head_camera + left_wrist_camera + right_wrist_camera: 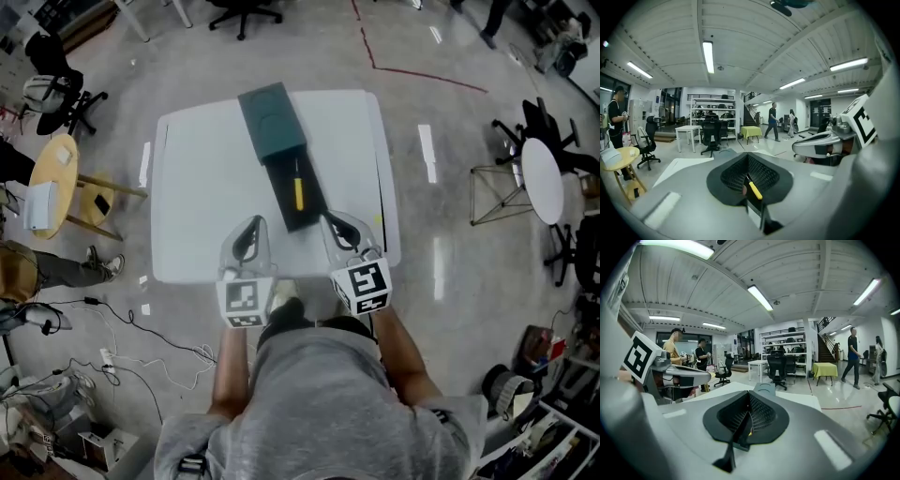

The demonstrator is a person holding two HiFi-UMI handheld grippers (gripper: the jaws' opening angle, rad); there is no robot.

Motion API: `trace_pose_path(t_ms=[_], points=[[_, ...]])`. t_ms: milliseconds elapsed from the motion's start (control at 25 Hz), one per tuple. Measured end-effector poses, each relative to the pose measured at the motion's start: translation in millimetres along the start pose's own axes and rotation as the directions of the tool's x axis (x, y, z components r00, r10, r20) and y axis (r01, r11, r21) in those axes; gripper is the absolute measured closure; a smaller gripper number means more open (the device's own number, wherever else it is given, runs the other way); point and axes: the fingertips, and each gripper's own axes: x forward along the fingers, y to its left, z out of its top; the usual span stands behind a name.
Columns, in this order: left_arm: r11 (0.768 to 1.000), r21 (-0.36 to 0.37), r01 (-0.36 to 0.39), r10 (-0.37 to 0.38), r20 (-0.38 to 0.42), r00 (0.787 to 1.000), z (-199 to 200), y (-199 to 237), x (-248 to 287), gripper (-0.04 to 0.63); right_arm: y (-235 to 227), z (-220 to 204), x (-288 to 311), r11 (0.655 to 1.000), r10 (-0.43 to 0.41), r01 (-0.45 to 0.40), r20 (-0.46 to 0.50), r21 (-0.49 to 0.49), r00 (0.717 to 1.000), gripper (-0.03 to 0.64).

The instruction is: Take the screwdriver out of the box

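Polished grey floor surrounds a white worktop (202, 169), with office chairs and small round tables standing farther off. On the worktop lies a dark green box (272, 120), and its black inner tray (281, 187) is slid out toward the person. The screwdriver (299, 193) lies lengthwise in that tray. It has a bright yellow handle, with a thin dark shaft pointing back toward the green sleeve. The left gripper (253, 223) hangs over bare worktop to the left of the tray's near end, its jaws drawn together with nothing between them. The right gripper (330, 221) sits just beside the tray's right edge, its jaws likewise closed and empty. Both gripper views show the yellow handle (754, 190) ahead of the jaws, past the closed tips.
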Motion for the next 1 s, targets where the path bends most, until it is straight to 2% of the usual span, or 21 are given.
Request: trace_pose_path(t_ms=[160, 560, 800, 1000], points=[[0.998, 0.005, 0.062, -0.062, -0.027, 0.998, -10.2, 11.5, 15.7, 0.583, 4.0, -8.9, 18.5, 0.999, -0.010, 0.012, -0.036, 0.047, 0.999, 0.614], [0.982, 0.007, 0.188, -0.187, -0.079, 0.979, -35.2, 31.5, 46.0, 0.583, -2.2, -35.7, 54.6, 0.984, -0.151, 0.161, -0.131, 0.075, 0.980, 0.614], [0.974, -0.007, 0.225, -0.224, -0.110, 0.968, -47.6, 30.8, 61.8, 0.583, -8.3, -53.9, 72.2, 0.978, -0.161, 0.183, -0.198, 0.100, 0.967, 0.613], [0.975, -0.020, 0.220, -0.220, -0.147, 0.964, -62.8, 32.5, 81.2, 0.583, -17.3, -72.2, 90.9, 0.978, -0.136, 0.169, -0.248, 0.120, 0.959, 0.612]])
